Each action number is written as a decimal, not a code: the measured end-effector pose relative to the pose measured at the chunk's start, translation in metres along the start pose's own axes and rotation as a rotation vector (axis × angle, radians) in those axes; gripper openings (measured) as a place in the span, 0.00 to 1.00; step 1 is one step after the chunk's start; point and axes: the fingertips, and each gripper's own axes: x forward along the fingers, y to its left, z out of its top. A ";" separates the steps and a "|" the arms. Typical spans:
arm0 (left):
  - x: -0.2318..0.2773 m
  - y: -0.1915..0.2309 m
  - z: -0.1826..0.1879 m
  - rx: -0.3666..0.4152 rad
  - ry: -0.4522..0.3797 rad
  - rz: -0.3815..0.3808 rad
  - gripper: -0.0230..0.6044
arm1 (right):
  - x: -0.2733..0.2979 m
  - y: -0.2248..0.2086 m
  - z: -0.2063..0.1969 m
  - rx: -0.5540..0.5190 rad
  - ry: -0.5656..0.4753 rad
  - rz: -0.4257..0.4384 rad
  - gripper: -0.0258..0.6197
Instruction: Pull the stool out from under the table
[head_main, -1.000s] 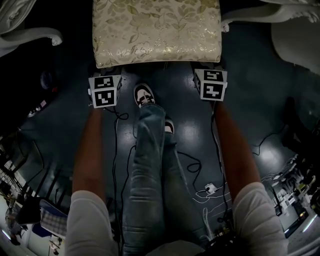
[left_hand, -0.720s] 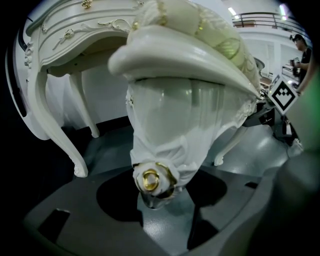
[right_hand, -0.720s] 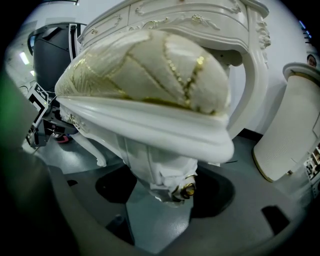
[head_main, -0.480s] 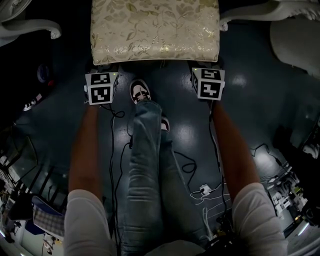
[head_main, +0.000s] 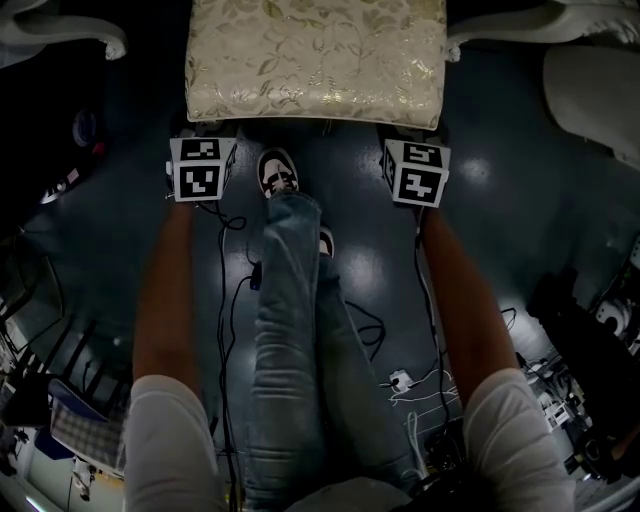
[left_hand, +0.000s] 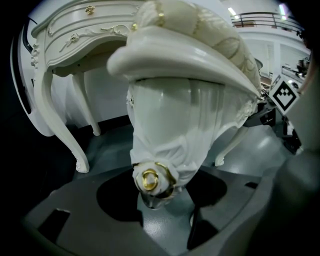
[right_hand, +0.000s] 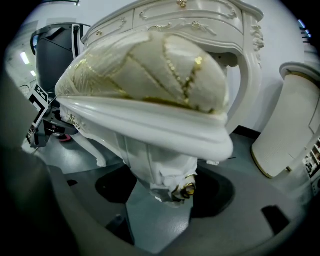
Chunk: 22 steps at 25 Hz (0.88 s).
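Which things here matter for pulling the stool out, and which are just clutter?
Job: stool; table; left hand-held gripper and right hand-held gripper, each at a front stool leg.
Clutter: floor cables; white plug; white furniture piece.

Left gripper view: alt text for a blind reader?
A white stool leg with a gold-trimmed foot stands between the jaws of the left claw, under its cushioned seat. An ornate white table stands behind at left; whether the jaws press the leg is unclear.
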 end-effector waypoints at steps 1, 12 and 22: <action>0.000 0.000 0.000 -0.001 0.004 0.000 0.46 | 0.000 0.000 0.000 0.001 0.004 -0.001 0.53; 0.000 -0.001 -0.004 -0.007 0.041 0.009 0.46 | 0.001 0.000 -0.001 -0.005 0.023 0.004 0.54; -0.001 0.001 0.000 0.020 0.055 -0.021 0.46 | -0.008 0.004 -0.003 0.026 0.025 -0.014 0.53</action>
